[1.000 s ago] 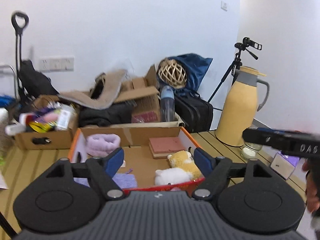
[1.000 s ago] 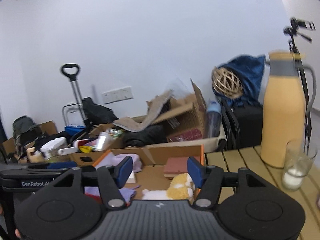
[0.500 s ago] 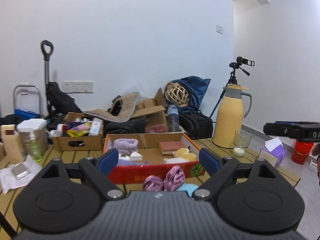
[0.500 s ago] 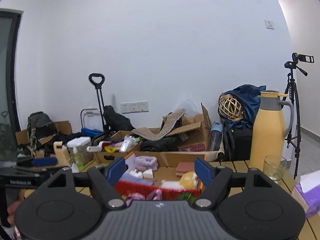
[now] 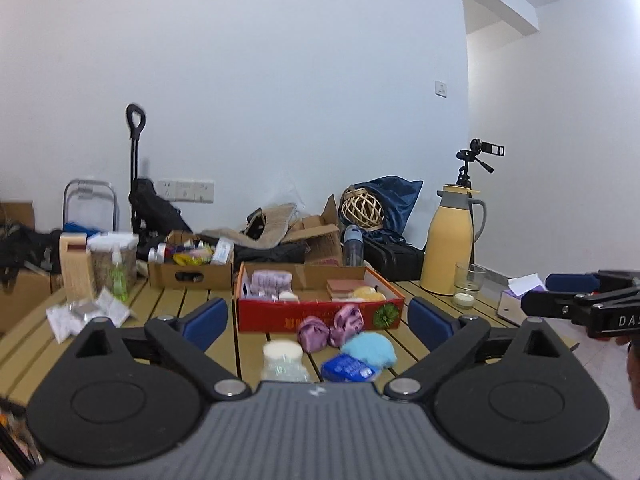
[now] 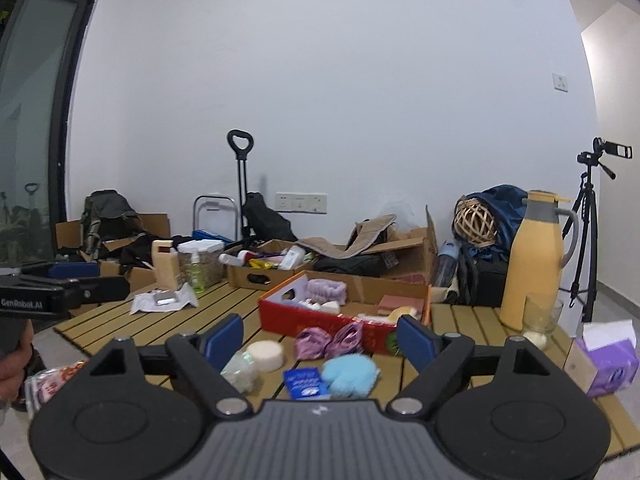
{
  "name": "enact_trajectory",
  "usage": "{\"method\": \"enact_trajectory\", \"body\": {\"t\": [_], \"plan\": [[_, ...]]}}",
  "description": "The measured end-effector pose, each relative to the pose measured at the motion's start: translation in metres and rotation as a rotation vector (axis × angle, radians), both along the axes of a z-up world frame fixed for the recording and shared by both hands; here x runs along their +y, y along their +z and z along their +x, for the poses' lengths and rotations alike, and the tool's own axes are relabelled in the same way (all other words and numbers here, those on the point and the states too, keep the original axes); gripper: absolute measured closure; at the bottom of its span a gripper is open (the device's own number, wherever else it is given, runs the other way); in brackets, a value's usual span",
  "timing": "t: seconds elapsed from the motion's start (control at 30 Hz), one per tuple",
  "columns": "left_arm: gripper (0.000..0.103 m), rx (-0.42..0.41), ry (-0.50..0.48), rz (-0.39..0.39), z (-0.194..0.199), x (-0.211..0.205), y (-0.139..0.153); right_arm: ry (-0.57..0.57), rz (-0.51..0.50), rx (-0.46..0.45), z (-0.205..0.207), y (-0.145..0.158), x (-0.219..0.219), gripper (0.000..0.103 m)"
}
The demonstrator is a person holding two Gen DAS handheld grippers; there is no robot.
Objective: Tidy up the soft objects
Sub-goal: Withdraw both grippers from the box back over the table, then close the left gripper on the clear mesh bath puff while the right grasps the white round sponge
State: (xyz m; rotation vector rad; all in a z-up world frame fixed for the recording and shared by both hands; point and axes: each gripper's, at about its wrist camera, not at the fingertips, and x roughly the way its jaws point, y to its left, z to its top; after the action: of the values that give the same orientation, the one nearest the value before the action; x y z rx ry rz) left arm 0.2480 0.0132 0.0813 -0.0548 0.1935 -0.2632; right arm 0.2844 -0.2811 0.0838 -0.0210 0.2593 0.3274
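A red cardboard box (image 5: pixel 320 319) stands on the slatted wooden table (image 5: pixel 180 308). Inside it lie a lilac headband (image 5: pixel 270 280), a pink sponge (image 5: pixel 345 286) and a yellow plush (image 5: pixel 366 293). On the table in front of the box lie two purple scrunchies (image 5: pixel 314 328), a light blue puff (image 5: pixel 370 348), a blue packet (image 5: pixel 347 368) and a white round sponge (image 5: pixel 282 350). My left gripper (image 5: pixel 318 320) is back from these things, its jaws opening with nothing held. My right gripper (image 6: pixel 320 336) is also drawn back and opening, with nothing between its pads.
A yellow thermos jug (image 5: pixel 452 248) and a glass (image 5: pixel 468 284) stand at the table's right. A purple tissue box (image 6: pixel 608 364) is near the right edge. A brown box of bottles (image 5: pixel 190 270) and foil packets (image 5: pixel 86 312) sit at the left. A tripod (image 6: pixel 588 232) stands behind.
Both grippers have pulled back from above the red box, so the loose items in front of it have come into view. Both pairs of jaws stand wider.
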Motion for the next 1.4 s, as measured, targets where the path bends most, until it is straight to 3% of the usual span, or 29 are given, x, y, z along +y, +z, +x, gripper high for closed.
{"method": "enact_trajectory", "body": {"t": [0.23, 0.5, 0.67, 0.97, 1.2, 1.37, 1.4], "plan": [[0.004, 0.097, -0.017, 0.007, -0.018, 0.0, -0.031, -0.009, 0.017, 0.054, -0.025, -0.031, 0.009, 0.019], [0.004, 0.131, -0.025, -0.015, -0.01, 0.002, -0.04, -0.046, -0.042, 0.076, -0.025, -0.054, 0.019, 0.019], [0.004, 0.17, -0.008, -0.019, 0.004, 0.001, -0.053, -0.043, -0.021, 0.082, -0.017, -0.061, 0.017, 0.019], [0.005, 0.27, 0.049, -0.049, 0.069, -0.002, -0.082, -0.062, 0.008, 0.161, 0.036, -0.089, 0.02, 0.02], [0.006, 0.281, 0.045, -0.037, 0.128, -0.01, -0.09, -0.039, 0.002, 0.224, 0.087, -0.106, 0.032, 0.021], [0.014, 0.336, 0.052, -0.018, 0.178, -0.017, -0.11, -0.019, -0.007, 0.25, 0.128, -0.111, 0.046, 0.023], [0.02, 0.349, 0.054, -0.015, 0.187, -0.017, -0.114, -0.015, -0.007, 0.252, 0.136, -0.111, 0.048, 0.024]]}}
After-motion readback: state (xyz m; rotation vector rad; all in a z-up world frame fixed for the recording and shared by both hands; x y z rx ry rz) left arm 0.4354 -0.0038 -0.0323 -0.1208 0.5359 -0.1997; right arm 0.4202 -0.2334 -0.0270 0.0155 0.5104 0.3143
